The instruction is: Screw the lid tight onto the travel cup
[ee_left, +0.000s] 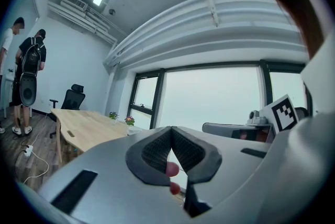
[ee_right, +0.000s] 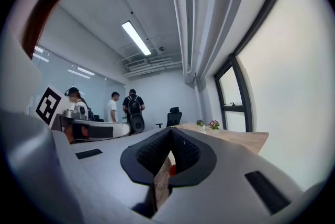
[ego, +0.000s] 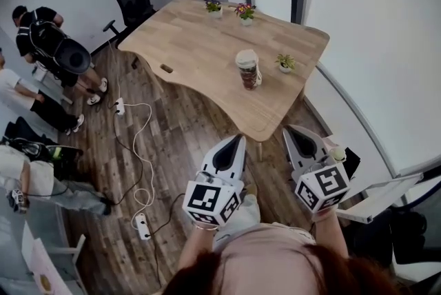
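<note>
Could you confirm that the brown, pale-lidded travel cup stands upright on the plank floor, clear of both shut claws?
No: the head view shows the brown, pale-lidded travel cup upright on the light wooden table, not the plank floor; the rest holds.

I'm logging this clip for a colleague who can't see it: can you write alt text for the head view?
Seen from above, a person holds the left gripper and right gripper, both shut and empty, short of a wooden table where a travel cup stands upright near a small potted plant. Other people stand at far left.
</note>
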`<state>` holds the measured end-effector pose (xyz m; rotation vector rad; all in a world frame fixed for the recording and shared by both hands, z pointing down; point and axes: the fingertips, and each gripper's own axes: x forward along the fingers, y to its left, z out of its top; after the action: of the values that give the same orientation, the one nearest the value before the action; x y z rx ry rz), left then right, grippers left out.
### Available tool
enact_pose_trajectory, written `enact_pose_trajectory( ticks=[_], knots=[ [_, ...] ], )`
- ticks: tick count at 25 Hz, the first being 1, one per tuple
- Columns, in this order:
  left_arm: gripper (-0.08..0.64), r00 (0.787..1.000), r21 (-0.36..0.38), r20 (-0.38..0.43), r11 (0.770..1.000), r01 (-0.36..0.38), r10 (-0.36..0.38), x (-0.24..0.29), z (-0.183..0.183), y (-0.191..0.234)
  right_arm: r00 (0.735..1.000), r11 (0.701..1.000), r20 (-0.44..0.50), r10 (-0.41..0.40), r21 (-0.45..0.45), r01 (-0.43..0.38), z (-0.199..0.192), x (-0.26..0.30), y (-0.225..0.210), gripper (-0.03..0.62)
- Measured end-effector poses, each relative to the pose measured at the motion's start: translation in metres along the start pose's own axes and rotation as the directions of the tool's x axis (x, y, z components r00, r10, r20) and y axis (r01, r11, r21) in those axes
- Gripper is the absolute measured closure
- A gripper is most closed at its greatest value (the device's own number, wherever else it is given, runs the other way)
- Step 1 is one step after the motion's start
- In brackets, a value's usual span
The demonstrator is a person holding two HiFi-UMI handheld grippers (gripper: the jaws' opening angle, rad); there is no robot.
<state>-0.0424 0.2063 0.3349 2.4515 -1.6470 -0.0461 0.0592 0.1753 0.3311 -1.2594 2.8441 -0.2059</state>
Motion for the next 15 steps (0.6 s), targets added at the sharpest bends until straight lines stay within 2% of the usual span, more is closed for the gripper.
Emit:
enact_pose_trajectory(
  ticks=[15],
  knots=[
    [0.557, 0.995, 0.006, -0.034, 0.996, 0.092, -0.092, 0.067, 0.011, 0.076, 1.0, 1.0, -0.006, -0.02, -0.006, 0.02, 0.009, 0.097, -0.018, 0.591]
  ],
)
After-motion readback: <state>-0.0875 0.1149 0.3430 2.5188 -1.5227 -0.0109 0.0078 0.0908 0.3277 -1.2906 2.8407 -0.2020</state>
